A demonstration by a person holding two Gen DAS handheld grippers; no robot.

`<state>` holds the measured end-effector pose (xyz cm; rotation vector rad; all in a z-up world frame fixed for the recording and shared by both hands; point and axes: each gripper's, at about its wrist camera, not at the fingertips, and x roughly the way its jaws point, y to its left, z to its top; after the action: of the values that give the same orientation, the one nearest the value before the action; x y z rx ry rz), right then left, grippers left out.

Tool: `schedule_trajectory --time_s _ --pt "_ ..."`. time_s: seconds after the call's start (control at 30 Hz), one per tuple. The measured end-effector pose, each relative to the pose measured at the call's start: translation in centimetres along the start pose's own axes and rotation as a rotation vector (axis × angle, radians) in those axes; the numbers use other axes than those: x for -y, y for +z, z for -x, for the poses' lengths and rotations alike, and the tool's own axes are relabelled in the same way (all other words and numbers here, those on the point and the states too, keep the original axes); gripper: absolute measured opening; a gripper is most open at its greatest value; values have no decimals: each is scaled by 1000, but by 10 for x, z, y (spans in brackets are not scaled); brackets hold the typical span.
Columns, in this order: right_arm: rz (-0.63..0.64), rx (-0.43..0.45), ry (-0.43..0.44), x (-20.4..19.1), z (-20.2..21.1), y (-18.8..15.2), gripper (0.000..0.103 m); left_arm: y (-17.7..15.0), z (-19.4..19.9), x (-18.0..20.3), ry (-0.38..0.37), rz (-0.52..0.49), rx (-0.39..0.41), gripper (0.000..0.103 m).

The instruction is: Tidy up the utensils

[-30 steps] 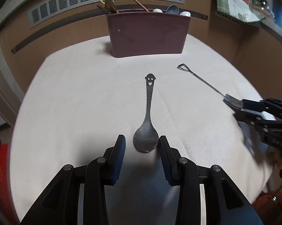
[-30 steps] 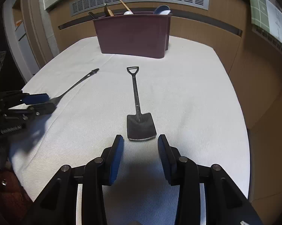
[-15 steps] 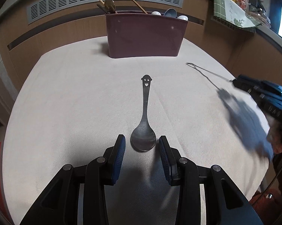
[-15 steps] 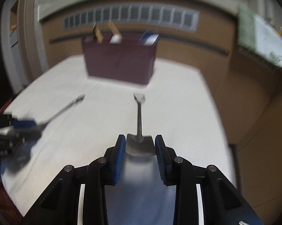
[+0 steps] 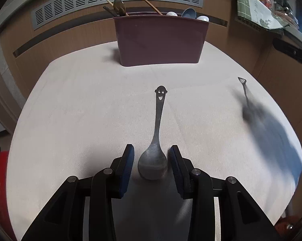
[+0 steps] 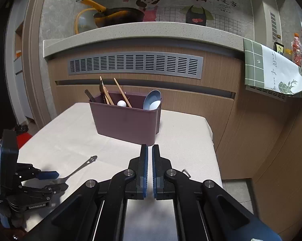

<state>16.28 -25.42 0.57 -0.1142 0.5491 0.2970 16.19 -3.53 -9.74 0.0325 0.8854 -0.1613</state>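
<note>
A dark metal spoon [image 5: 158,138] with a smiley-face handle end lies on the white table [image 5: 80,104]. Its bowl sits between the fingers of my open left gripper [image 5: 152,160], which does not touch it. The spoon also shows in the right wrist view [image 6: 80,167]. My right gripper [image 6: 148,150] is raised above the table with its jaws nearly together. A small piece of metal [image 6: 186,172] shows beside its right finger; whether it holds the shovel-shaped spoon is hidden. In the left wrist view the shovel spoon [image 5: 245,96] appears blurred at the right.
A maroon utensil holder [image 5: 160,40] with chopsticks and spoons stands at the table's far side, also in the right wrist view [image 6: 127,120]. A wooden cabinet with a vent grille [image 6: 135,64] is behind it. A green cloth [image 6: 271,74] hangs at the right.
My right gripper closed around the shovel spoon's blade and rose well above the table. My left gripper stayed open around the smiley spoon's bowl.
</note>
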Motion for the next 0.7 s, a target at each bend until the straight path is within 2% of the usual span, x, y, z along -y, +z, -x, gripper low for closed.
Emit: schedule_trajectory --time_s 0.1,0.23,0.27,0.3,0.4,0.5,0.6,0.7 --pt "-24 -23 33 6 -2 -4 2 0 3 -15 -29 71 9 28" --pt "-16 -51 32 12 -3 -8 2 6 18 -32 -13 127 66 28" --pt "-14 -81 42 14 -4 -9 2 8 22 -35 -10 132 82 24" --pt "-15 -117 54 17 -7 -11 3 10 27 -38 -3 133 99 5" --pt "-50 -218 75 34 -16 -25 5 14 40 -42 -4 138 139 5" --pt "-87 -289 19 50 -23 -47 5 16 50 -41 -16 123 175 5" --pt "-133 -345 3 62 -28 -65 6 16 47 -39 -40 117 163 5" --pt "-232 -352 27 75 -33 -70 8 16 34 -41 -66 152 123 6"
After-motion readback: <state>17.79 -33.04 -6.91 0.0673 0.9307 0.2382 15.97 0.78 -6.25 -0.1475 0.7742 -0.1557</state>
